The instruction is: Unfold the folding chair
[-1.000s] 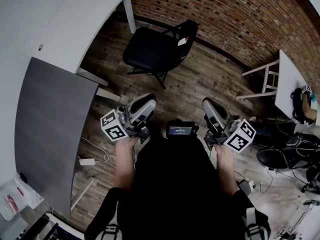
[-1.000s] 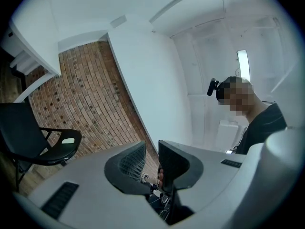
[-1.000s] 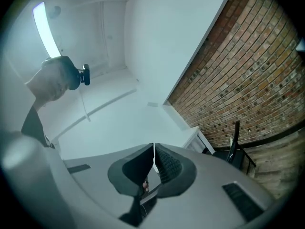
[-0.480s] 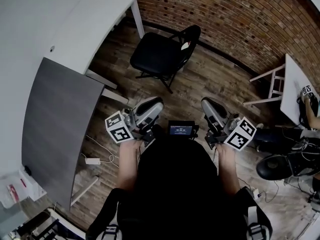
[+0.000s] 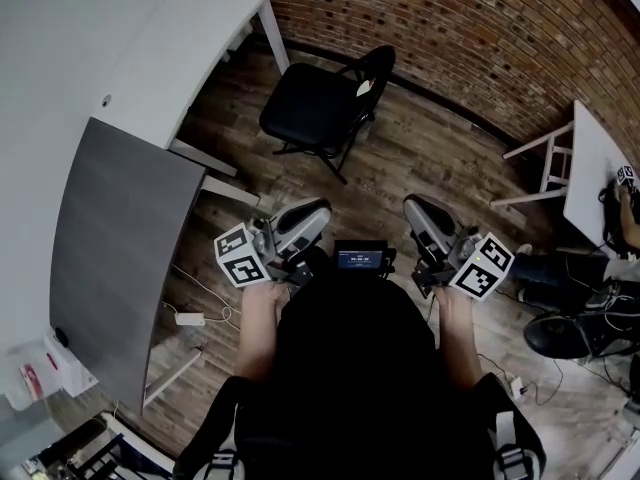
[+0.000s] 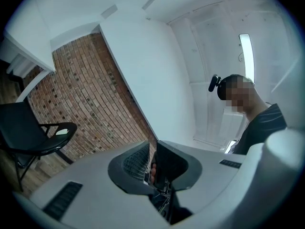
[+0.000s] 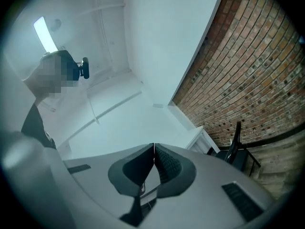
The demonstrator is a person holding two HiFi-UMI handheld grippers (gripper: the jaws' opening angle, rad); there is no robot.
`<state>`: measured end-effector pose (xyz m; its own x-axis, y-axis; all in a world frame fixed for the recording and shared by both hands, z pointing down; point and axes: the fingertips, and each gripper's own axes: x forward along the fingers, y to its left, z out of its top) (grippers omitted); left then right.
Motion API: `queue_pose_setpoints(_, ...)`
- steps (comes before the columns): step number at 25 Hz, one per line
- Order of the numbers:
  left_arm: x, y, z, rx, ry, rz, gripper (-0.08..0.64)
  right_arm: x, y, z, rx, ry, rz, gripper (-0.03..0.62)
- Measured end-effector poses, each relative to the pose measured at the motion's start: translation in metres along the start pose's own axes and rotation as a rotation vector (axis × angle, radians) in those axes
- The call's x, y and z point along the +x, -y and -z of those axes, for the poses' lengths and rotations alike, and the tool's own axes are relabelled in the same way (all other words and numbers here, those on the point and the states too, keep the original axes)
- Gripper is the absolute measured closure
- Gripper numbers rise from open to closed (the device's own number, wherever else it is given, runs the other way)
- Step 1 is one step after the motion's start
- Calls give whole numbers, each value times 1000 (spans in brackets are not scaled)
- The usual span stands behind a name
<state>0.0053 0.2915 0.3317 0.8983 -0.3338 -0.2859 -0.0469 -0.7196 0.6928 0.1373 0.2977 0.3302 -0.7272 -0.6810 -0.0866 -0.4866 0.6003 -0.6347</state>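
Looking down in the head view, the person holds the left hand-held gripper [image 5: 316,210] and the right hand-held gripper [image 5: 413,208] close in front of the body, side by side. Both are well apart from the folding chair [image 5: 318,108]. That chair stands already opened on the wooden floor [image 5: 430,158], with its black seat level and its back on the side of the brick wall [image 5: 480,28]. It is near the leg of a white counter [image 5: 170,48], and a grey counter [image 5: 110,258] lies at the left.

In the left gripper view, the left hand-held gripper [image 6: 153,149] has just been closing its jaws. A thin slit remains between them, and nothing sits in it. The folding chair [image 6: 28,137] shows at the left edge before the brick wall [image 6: 90,104].

In the right gripper view, the right hand-held gripper [image 7: 154,149] has its jaws pressed together with nothing held. The folding chair [image 7: 238,154] appears side-on at the right, below the brick wall [image 7: 252,70].
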Motion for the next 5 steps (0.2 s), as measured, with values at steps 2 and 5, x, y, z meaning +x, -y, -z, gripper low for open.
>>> queue_pose_setpoints(2, 1, 0, 2, -3, -5, 1, 503, -2, 1, 2, 4, -1, 3, 574)
queue_pose_setpoints(5, 1, 1, 4, -6, -8, 3, 503, -5, 2, 3, 8, -3, 7, 574)
